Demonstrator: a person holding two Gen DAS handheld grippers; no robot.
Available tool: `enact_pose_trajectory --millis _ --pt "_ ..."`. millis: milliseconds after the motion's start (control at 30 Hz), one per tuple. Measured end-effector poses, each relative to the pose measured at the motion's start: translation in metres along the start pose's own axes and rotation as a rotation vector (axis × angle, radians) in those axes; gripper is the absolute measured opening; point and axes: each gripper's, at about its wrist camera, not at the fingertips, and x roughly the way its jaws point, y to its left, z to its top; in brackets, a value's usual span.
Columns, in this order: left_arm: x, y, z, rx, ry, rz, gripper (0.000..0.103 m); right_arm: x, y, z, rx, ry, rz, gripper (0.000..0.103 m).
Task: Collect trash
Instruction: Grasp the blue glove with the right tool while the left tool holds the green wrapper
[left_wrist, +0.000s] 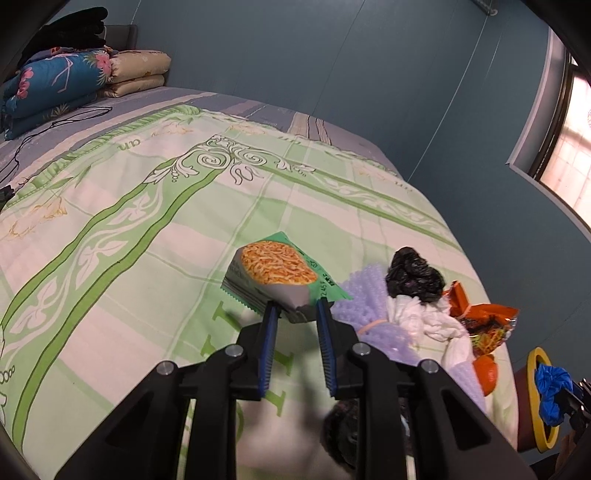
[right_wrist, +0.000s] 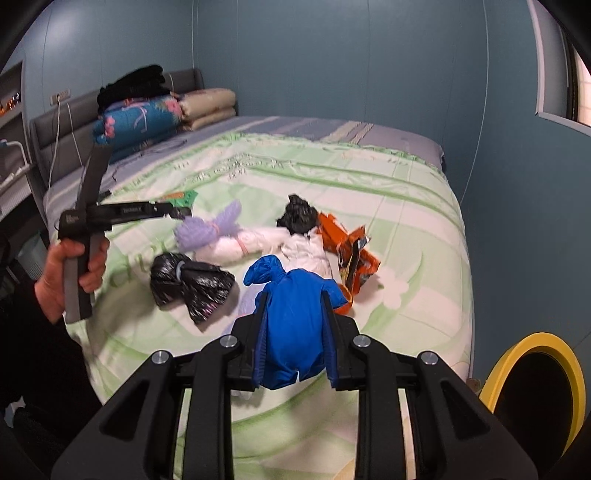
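Both views are evenly and fairly brightly lit, with soft, faint shadows on the bed (left_wrist: 155, 221), while the window (left_wrist: 572, 147) at the right edge is blown out to a pinkish-white glare. The fisheye lens bends the walls and bed edges into curves and leaves dark vignetted corners. The person's hand (right_wrist: 70, 280) and nearby bedding show motion blur, as does the lowest foreground in the left view.

You see a glossy printed foil noodle packet (left_wrist: 277, 275) and a smooth, slightly shiny blue plastic bag (right_wrist: 295, 325). The black bag (right_wrist: 192, 282) is crinkled, glossy film. The orange wrapper (right_wrist: 351, 254) is creased shiny foil. The bed cover (right_wrist: 388, 206) is soft matt cloth. The bin rim (right_wrist: 535, 341) looks like smooth yellow plastic.
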Motion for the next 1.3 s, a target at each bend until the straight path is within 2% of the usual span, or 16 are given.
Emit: enact_pose_trajectory --millis 367,467,567,700,767,1033,1067,1133,1167,1233,1300 --pt "-0.042 -0.033 0.005 0.047 -0.065 -0.050 0.020 -0.034 -0.010 -0.002 0.049 -0.037 0.008 0.024" --pt "-0.053 -0.045 0.004 0.056 -0.073 -0.083 0.020 -0.043 -0.012 -0.003 0.057 -0.036 0.009 0.024" --pt "-0.063 -0.059 0.003 0.084 -0.082 -0.110 0.012 -0.051 -0.013 -0.004 0.057 -0.032 0.001 0.024" --pt "-0.074 -0.078 0.003 0.120 -0.099 -0.144 0.012 -0.063 -0.019 -0.006 0.076 -0.023 -0.003 0.024" --pt "-0.075 -0.087 0.002 0.133 -0.096 -0.165 0.012 -0.071 -0.023 -0.007 0.071 -0.029 -0.023 0.024" --pt "-0.053 -0.102 -0.005 0.166 -0.046 -0.157 0.012 -0.080 -0.034 -0.016 0.085 -0.046 -0.040 0.024" --pt "-0.046 -0.104 -0.007 0.173 -0.023 -0.161 0.014 -0.078 -0.036 -0.017 0.091 -0.045 -0.037 0.024" --pt "-0.034 -0.109 -0.011 0.179 0.008 -0.168 0.029 -0.075 -0.038 -0.019 0.099 -0.040 -0.031 0.024" --pt "-0.028 -0.112 -0.013 0.189 0.017 -0.167 0.042 -0.074 -0.039 -0.019 0.104 -0.037 -0.028 0.024" --pt "-0.019 -0.117 -0.018 0.212 0.026 -0.148 0.046 -0.075 -0.041 -0.019 0.109 -0.039 -0.020 0.024" --pt "-0.004 -0.125 -0.021 0.235 0.047 -0.147 0.055 -0.078 -0.042 -0.018 0.107 -0.047 -0.017 0.024"
